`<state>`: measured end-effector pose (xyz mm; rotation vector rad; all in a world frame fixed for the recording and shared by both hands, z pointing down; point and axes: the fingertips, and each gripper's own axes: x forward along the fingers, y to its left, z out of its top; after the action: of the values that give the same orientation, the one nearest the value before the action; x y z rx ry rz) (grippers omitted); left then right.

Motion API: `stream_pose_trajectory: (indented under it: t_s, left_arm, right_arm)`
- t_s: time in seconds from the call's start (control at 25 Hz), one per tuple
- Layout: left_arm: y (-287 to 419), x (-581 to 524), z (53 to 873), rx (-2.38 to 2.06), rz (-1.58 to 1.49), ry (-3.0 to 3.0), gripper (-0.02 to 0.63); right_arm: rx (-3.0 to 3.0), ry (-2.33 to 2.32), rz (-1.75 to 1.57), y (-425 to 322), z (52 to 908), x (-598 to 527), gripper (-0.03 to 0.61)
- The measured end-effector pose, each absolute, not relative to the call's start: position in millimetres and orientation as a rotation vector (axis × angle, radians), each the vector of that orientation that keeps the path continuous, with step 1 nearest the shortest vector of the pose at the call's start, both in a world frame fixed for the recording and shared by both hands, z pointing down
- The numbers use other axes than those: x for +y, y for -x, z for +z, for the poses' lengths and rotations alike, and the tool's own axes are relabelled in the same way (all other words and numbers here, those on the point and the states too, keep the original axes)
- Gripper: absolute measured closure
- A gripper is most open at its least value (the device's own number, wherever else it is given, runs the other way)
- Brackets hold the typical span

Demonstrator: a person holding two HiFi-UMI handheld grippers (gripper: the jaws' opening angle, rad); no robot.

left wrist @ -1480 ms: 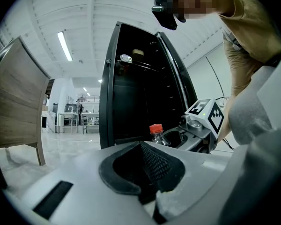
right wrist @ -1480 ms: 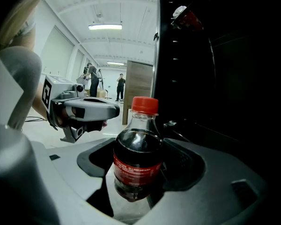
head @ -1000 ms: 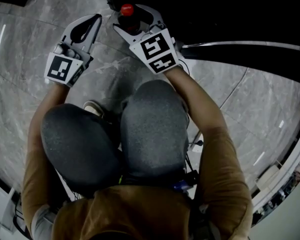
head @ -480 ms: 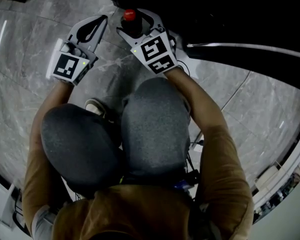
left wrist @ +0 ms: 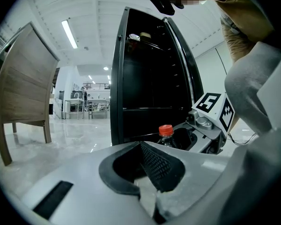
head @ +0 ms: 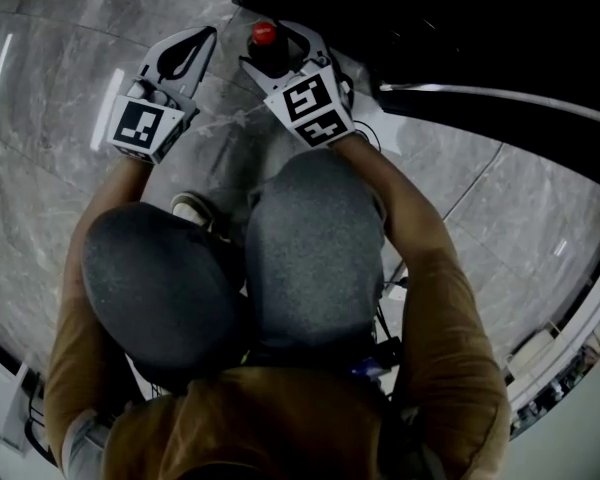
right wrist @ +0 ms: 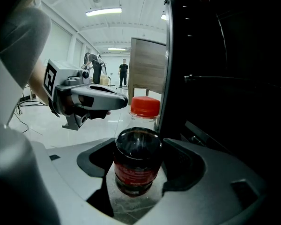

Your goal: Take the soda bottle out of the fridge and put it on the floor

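Head view: the right gripper (head: 272,50) is clamped round the soda bottle (head: 264,34), round red cap up, over veined grey marble floor (head: 60,118) beside the black fridge (head: 430,28). Left gripper view: the left gripper (left wrist: 147,172) has its ribbed pads pressed together, empty. Right gripper view: both jaws squeeze the dark, glossy bottle.

Soda bottle (right wrist: 136,165) just before fridge (right wrist: 225,78)

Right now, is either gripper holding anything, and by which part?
The right gripper holds the soda bottle by its body. The left gripper, shut, holds nothing.
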<state>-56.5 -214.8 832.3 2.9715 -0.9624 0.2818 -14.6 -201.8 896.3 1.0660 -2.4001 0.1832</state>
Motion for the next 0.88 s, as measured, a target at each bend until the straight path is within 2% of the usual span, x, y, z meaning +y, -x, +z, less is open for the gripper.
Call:
stream_pose_trajectory:
  t_s: [0.88]
  left_arm:
    - [51,-220,873,-0.916,0.378,-2.894,0.612]
  right_arm:
    - [-2.325,-1.079,0.224,12,949,-206,0.278]
